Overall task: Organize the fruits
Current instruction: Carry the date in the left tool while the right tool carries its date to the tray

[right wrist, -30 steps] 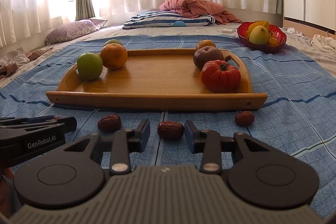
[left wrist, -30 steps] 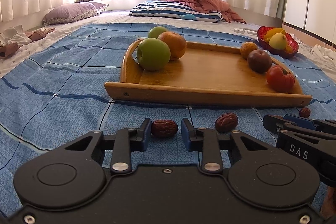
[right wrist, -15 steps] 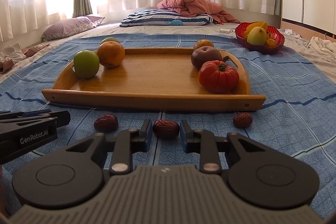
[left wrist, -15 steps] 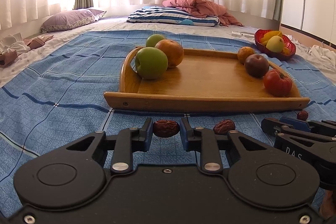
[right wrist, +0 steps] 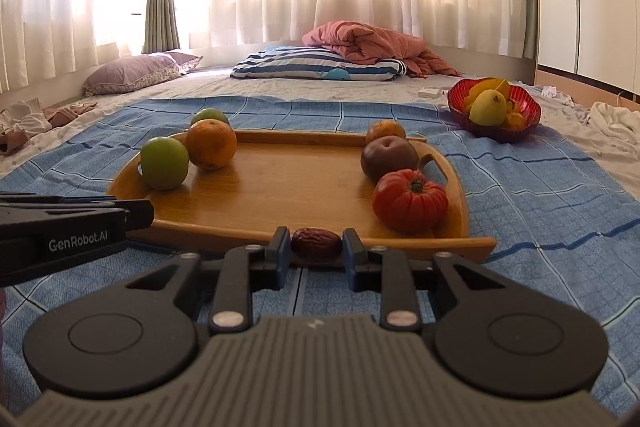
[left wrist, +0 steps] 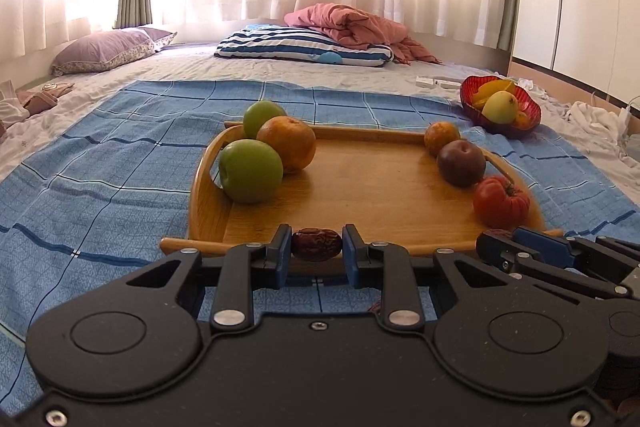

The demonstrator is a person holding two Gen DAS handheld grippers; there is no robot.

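Observation:
My left gripper (left wrist: 316, 247) is shut on a brown date (left wrist: 317, 244) and holds it raised in front of the wooden tray (left wrist: 360, 195). My right gripper (right wrist: 316, 245) is shut on a second date (right wrist: 316, 243), also lifted by the tray's (right wrist: 280, 187) front edge. On the tray's left stand two green apples (left wrist: 250, 175) and an orange (left wrist: 287, 143). On its right are a small orange (left wrist: 441, 138), a dark plum (left wrist: 461, 163) and a red tomato (left wrist: 501, 203). The right gripper's fingers (left wrist: 540, 255) show at the right of the left wrist view.
The tray lies on a blue checked blanket (left wrist: 100, 179) on a bed. A red bowl (right wrist: 494, 111) of yellow fruit stands at the back right. Pillows (right wrist: 316, 67) and a pink quilt (right wrist: 368, 41) lie at the far end.
Both grippers closed on their dates and lifted them off the blanket. Both moved up and toward the tray. The other dates on the blanket dropped out of sight.

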